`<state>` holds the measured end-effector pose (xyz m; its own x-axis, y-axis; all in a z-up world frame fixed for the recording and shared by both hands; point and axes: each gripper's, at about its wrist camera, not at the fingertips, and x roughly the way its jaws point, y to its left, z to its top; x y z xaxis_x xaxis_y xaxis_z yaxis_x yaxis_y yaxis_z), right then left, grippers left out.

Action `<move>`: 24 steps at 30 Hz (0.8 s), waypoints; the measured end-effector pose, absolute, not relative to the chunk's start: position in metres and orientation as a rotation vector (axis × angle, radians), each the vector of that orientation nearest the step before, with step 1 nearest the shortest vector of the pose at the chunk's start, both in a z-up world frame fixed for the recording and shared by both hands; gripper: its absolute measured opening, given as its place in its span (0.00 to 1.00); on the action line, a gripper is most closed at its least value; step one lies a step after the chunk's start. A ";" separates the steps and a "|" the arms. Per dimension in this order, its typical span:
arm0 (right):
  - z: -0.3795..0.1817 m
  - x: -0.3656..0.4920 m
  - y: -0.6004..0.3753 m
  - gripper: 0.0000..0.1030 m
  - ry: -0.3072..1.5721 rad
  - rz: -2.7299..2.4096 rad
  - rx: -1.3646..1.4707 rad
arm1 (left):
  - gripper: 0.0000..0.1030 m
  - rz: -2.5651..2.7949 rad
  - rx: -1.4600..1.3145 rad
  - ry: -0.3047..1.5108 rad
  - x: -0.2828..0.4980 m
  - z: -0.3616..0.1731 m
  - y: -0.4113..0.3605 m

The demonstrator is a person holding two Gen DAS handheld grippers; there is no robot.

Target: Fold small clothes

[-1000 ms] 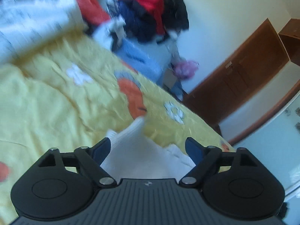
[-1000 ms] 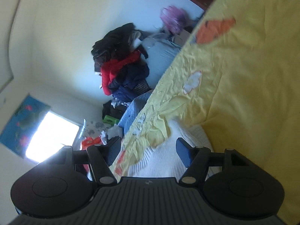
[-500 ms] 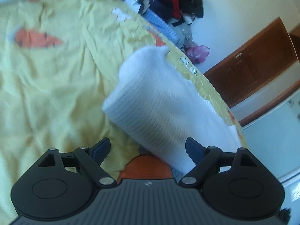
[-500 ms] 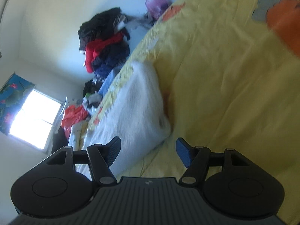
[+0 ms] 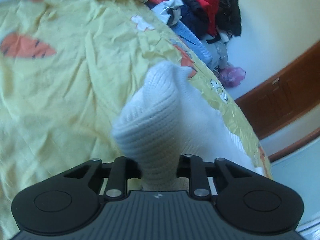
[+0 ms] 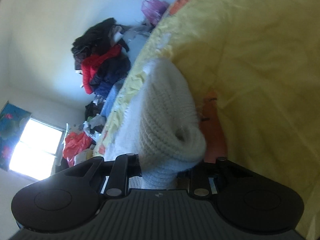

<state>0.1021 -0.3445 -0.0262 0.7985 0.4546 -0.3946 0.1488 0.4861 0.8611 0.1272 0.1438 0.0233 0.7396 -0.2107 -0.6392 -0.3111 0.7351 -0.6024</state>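
A white knitted garment [image 5: 160,120] lies folded on a yellow bedsheet [image 5: 60,80] printed with orange carrots. My left gripper [image 5: 159,170] has its jaws closing, and the pads pinch a bunched end of the knit. In the right wrist view the same white knit [image 6: 166,116] rises in a thick roll over the sheet [image 6: 260,60]. My right gripper [image 6: 159,172] is closing too, its jaws squeezing the other end of the garment. The fingertips of both grippers are hidden by the cloth.
A heap of red, black and navy clothes [image 5: 206,14] sits beyond the bed's far edge, also seen as a clothes pile [image 6: 100,60] against the wall. A brown wooden door [image 5: 290,96] stands to the right. A bright window [image 6: 34,144] and a pink bag [image 6: 154,10] are near.
Both grippers dropped toward the bed and went from wide open to clamped on the ends of the white knit, which now bunches up between the jaws.
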 end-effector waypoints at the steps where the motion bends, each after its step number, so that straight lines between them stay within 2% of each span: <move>1: -0.021 0.099 -0.345 0.25 0.629 0.215 1.064 | 0.20 0.056 -0.742 0.749 0.125 0.029 0.143; 8: 0.020 0.039 -0.366 0.24 0.578 0.350 1.040 | 0.19 -0.075 -0.657 0.738 0.055 0.066 0.141; 15: -0.010 -0.062 -0.392 0.26 0.722 0.300 1.012 | 0.21 -0.146 -0.583 0.867 -0.042 0.025 0.144; 16: -0.018 -0.067 -0.391 0.30 0.747 0.279 0.983 | 0.23 -0.152 -0.553 0.857 -0.048 0.021 0.143; 17: -0.022 -0.069 -0.389 0.39 0.768 0.251 0.955 | 0.26 -0.162 -0.532 0.846 -0.051 0.021 0.143; 20: -0.015 -0.073 -0.402 0.44 0.787 0.197 0.982 | 0.30 -0.236 -0.465 0.873 -0.053 0.039 0.153; 21: -0.006 -0.073 -0.408 0.46 0.760 0.194 0.973 | 0.35 -0.255 -0.439 0.876 -0.054 0.048 0.159; 22: 0.005 -0.073 -0.415 0.53 0.721 0.186 0.939 | 0.38 -0.264 -0.411 0.866 -0.057 0.057 0.164; 24: 0.029 -0.071 -0.422 0.62 0.610 0.141 0.814 | 0.54 -0.252 -0.338 0.808 -0.064 0.078 0.174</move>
<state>-0.0711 -0.4217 0.0291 0.8204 0.3448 -0.4562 0.1099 0.6878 0.7175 -0.0636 0.1736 0.0783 0.6658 -0.3455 -0.6613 0.0911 0.9173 -0.3876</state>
